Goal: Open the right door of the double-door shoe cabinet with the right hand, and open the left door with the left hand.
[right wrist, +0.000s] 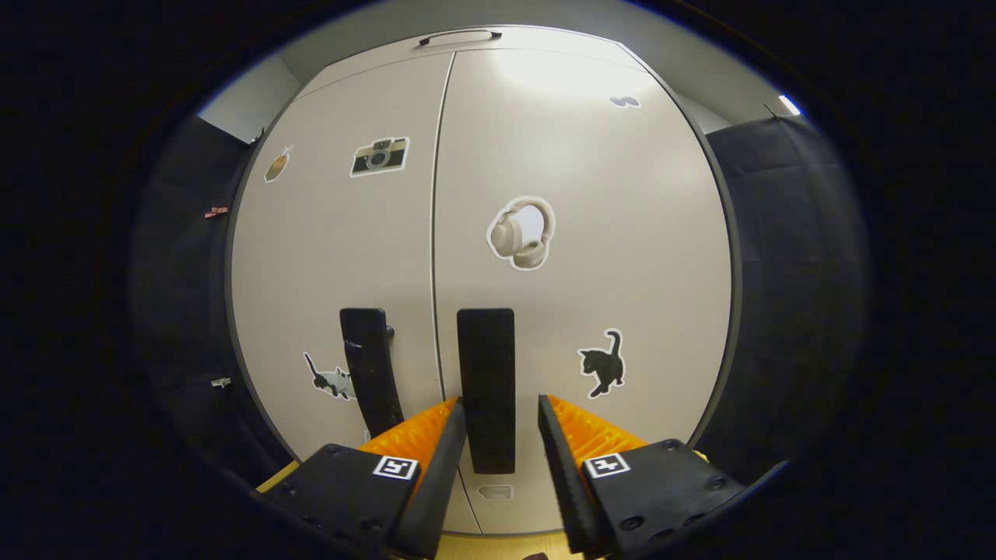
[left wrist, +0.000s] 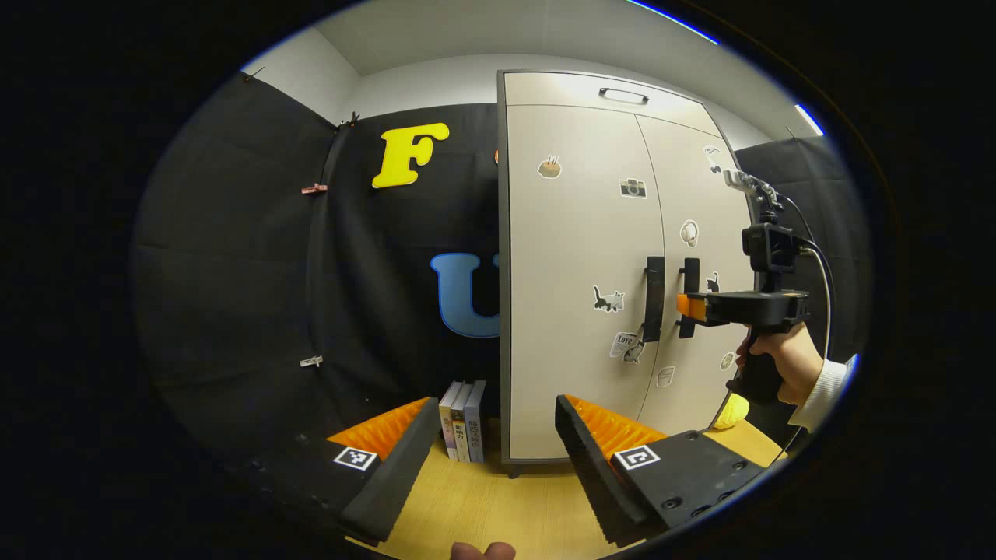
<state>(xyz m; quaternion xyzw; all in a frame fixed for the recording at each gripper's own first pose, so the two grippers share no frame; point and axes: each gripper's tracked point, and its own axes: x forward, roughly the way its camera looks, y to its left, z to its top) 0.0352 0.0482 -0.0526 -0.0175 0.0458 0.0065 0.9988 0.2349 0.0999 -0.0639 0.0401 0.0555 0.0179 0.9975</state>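
Straddling the right door's handle (right wrist: 485,389) with fingers apart and not yet clamped, the right gripper (right wrist: 502,435) was poised — both doors shut, left gripper (left wrist: 490,443) open, empty, well back from the cabinet (left wrist: 576,272).
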